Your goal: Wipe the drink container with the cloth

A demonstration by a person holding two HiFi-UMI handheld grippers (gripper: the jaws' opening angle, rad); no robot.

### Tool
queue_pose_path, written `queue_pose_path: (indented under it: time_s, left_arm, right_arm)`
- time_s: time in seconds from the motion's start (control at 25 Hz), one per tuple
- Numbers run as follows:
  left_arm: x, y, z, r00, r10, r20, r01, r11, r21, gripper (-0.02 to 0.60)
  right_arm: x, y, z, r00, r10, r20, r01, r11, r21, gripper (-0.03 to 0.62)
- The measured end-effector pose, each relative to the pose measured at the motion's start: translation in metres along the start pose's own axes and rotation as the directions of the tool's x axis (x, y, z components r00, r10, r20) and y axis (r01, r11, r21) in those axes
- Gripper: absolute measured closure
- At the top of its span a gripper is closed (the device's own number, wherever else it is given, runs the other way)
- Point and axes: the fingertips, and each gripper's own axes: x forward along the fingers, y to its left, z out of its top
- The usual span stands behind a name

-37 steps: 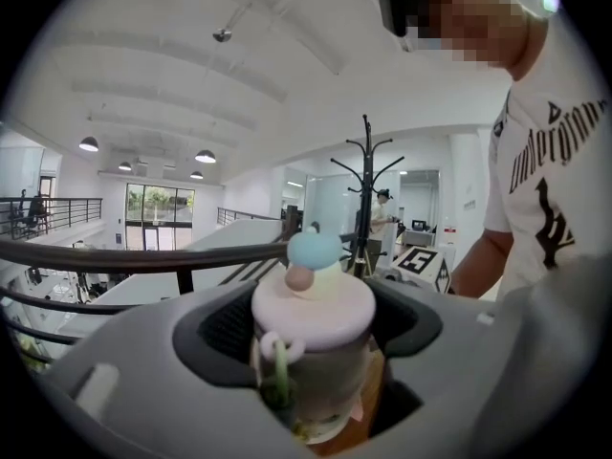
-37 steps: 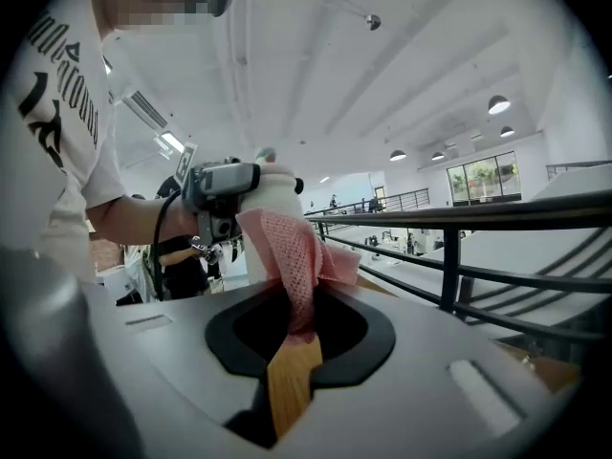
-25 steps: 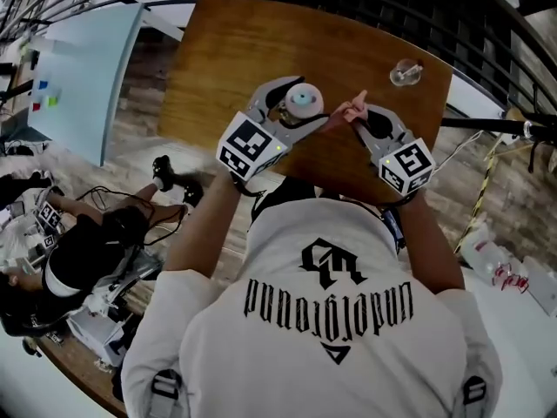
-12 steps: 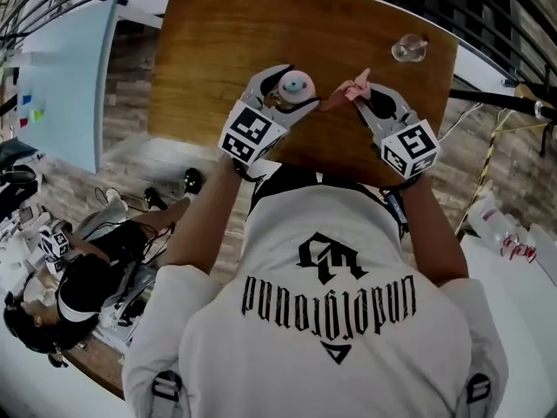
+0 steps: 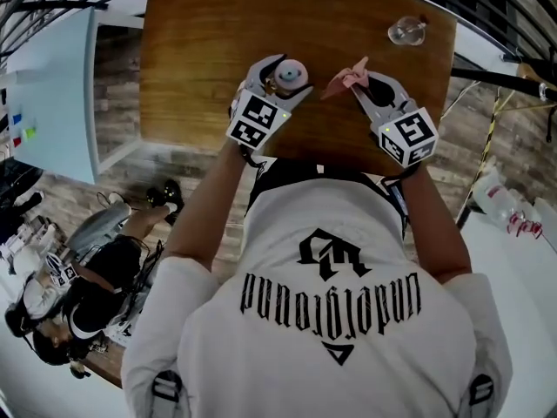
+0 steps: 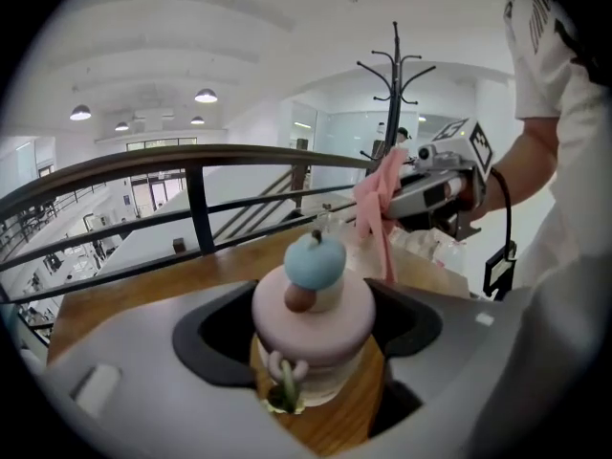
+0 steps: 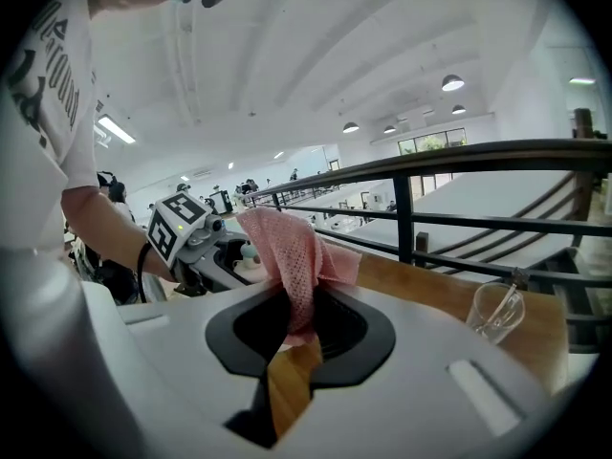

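Here the left gripper (image 5: 280, 78) has its jaws closed on either side of the cup (image 5: 291, 73), a small clear drink container with a pink lid and a blue knob on top. In the left gripper view the lid fills the gap between the pads, so the grip looks firm. The cup sits over the table (image 5: 209, 50), toward its near edge; whether it rests on the wood or is lifted just clear, I cannot tell. The right gripper (image 5: 364, 84) is clamped on the cloth (image 5: 346, 78), a pink mesh rag pinched near one end, with the loose part bunched above the jaws and pointing toward the cup. Cloth and cup are near each other but apart, with bare wood showing between them in the head view. A glass (image 5: 406, 30) stands well off at the far right corner and plays no part. I judge this the approach step: both things are in hand and the wiping contact is not yet made. The next move calls for bringing the rag leftward until its loose fold meets the lid or wall, then rubbing, while the left grip holds the cup steady against the push.
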Motion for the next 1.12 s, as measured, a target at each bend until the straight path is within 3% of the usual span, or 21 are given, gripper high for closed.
queue_pose_path:
  time_s: [0.4, 0.6, 1.12]
  left_arm:
    - [0.025, 0.019, -0.022, 0.999, 0.033, -0.022, -0.033, 0.999, -0.015, 0.192]
    - [0.028, 0.014, -0.020, 0.999, 0.038, -0.031, -0.037, 0.999, 0.036, 0.191]
    - [0.022, 0.012, -0.031, 0.994, 0.100, -0.041, -0.100, 0.995, 0.003, 0.189]
  right_arm:
    - [0.006, -0.008, -0.015, 0.999, -0.016, -0.031, 0.017, 1.000, 0.024, 0.546]
    - [0.004, -0.012, -0.014, 0.999, -0.022, -0.028, 0.023, 0.999, 0.044, 0.546]
    - [-0.009, -0.004, -0.013, 1.000, 0.011, -0.022, -0.011, 1.000, 0.018, 0.546]
